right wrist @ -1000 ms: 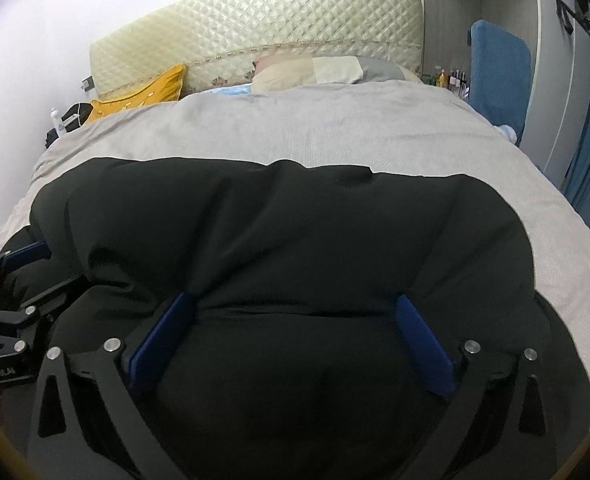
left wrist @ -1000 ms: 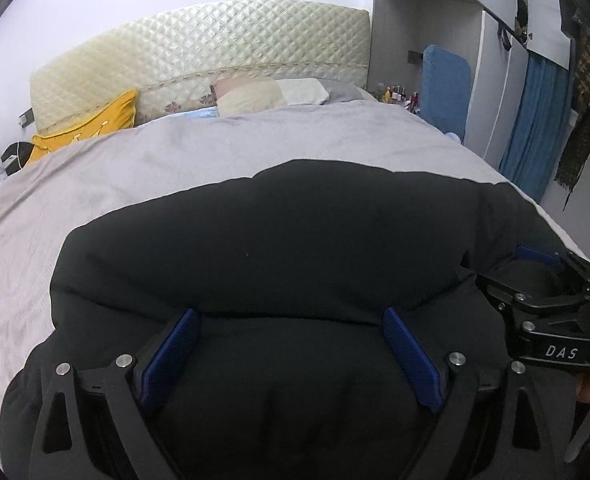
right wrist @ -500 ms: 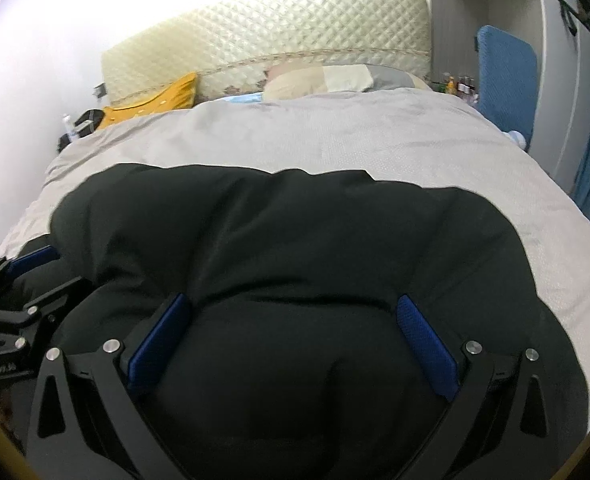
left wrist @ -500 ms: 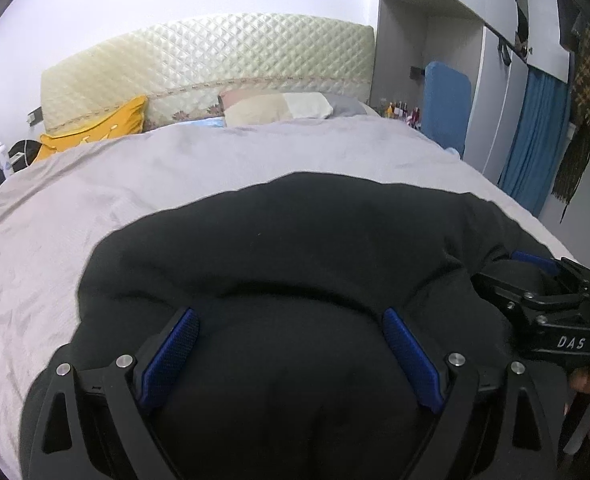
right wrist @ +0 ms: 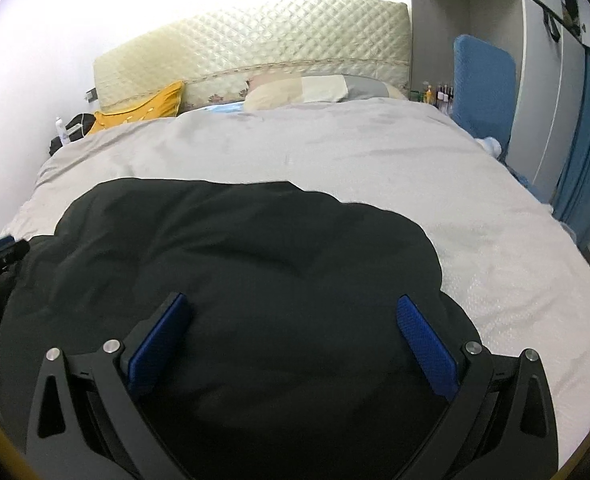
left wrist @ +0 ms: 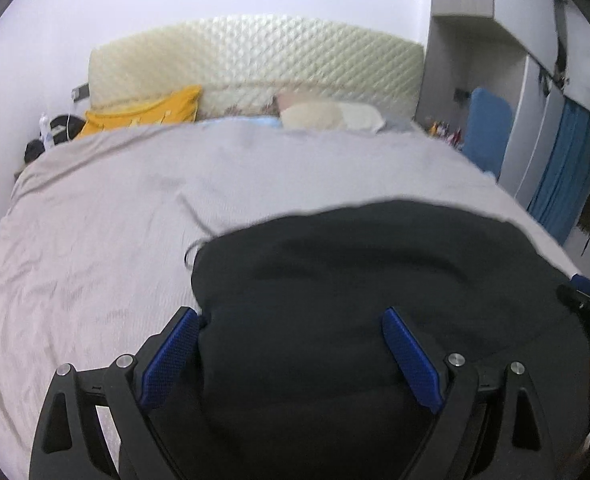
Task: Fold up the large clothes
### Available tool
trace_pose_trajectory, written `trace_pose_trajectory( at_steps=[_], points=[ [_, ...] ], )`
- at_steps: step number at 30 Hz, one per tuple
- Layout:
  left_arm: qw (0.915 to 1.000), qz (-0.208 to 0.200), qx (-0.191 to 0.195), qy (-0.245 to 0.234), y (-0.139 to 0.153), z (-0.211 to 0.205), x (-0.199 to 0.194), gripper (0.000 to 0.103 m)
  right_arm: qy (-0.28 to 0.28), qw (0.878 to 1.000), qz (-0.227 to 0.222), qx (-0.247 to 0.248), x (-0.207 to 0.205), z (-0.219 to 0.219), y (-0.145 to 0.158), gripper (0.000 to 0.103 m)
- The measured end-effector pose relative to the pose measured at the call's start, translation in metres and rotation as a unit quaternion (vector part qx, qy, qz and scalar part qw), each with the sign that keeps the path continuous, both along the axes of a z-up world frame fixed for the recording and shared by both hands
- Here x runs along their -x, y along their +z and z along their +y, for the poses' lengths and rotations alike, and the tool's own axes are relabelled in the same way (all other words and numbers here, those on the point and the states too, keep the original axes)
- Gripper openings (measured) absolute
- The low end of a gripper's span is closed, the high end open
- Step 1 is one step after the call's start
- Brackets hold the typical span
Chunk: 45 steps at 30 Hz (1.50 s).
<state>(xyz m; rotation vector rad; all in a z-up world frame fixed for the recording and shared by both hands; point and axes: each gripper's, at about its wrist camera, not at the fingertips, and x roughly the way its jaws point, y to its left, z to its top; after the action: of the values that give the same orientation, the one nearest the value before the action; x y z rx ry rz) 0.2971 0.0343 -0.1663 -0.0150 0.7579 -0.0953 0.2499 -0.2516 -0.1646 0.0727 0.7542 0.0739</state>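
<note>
I have a big black padded coat (right wrist: 231,264) lying on the grey bedspread (right wrist: 335,152), at the near end of the bed and well short of the pillows (right wrist: 307,90) by the headboard (right wrist: 255,40). From the right wrist view it reads as one thick, rounded heap with a soft crease across the middle; I see no sleeve or hem sticking out, so I judge that at least one fold is already in and the bulk has been gathered into a compact shape. The far edge is lumpy and uneven, not a clean line, and the left wrist view is blurred, so I cannot tell how tidy that side is. My left gripper (left wrist: 291,352) sits over the coat's left edge with its blue pads (left wrist: 411,364) spread wide, one pad just at the border between coat and bedspread; nothing is pinched between them. My right gripper (right wrist: 291,340) hangs over the middle of the heap, its pads just as wide apart and gripping nothing. Whether either one presses on the fabric I cannot say. What I think is left: perhaps one more fold to halve the bundle, then squaring the edges and flattening the puffy top, which looks likely to spring back.
</note>
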Motion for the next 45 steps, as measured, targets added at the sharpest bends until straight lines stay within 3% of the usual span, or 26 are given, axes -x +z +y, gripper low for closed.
trace_pose_trajectory(
  at_steps=[4,9,14,18,24,30,34,37,41,45],
  points=[
    [0.9998,-0.008,-0.02,-0.003,-0.011,-0.007,0.0,0.094,0.001,1.0,-0.002,-0.013,-0.007,0.0,-0.011,0.103],
    [1.0,-0.002,-0.004,-0.005,-0.016,-0.003,-0.002,0.094,-0.005,1.0,-0.011,-0.016,-0.004,0.001,-0.017,0.103],
    [0.9997,-0.003,-0.024,0.009,-0.001,-0.003,0.001,0.094,-0.015,1.0,0.0,-0.013,-0.004,0.001,-0.007,0.103],
    [0.9996,-0.028,-0.004,-0.006,0.031,-0.009,0.016,0.094,-0.007,0.999,-0.025,-0.019,0.006,0.005,0.022,0.103],
    [0.9969,-0.075,0.013,-0.019,0.095,-0.028,0.049,0.094,-0.007,0.994,-0.107,-0.014,0.042,0.015,0.094,0.103],
    [0.9929,-0.114,-0.016,-0.028,0.15,-0.057,0.09,0.094,-0.016,0.987,-0.162,-0.007,0.087,0.027,0.155,0.103],
    [0.9895,-0.142,-0.003,-0.03,0.179,-0.066,0.121,0.094,-0.011,0.98,-0.199,0.0,0.12,0.037,0.188,0.103],
    [0.9856,-0.165,0.026,-0.028,0.2,-0.066,0.15,0.094,-0.016,0.972,-0.234,0.005,0.149,0.043,0.21,0.103],
    [0.981,-0.19,0.02,-0.032,0.22,-0.071,0.186,0.094,-0.013,0.964,-0.267,0.009,0.183,0.053,0.231,0.103],
    [0.9772,-0.207,0.014,-0.043,0.235,-0.075,0.218,0.094,0.0,0.962,-0.272,0.012,0.212,0.063,0.239,0.103]
  ],
)
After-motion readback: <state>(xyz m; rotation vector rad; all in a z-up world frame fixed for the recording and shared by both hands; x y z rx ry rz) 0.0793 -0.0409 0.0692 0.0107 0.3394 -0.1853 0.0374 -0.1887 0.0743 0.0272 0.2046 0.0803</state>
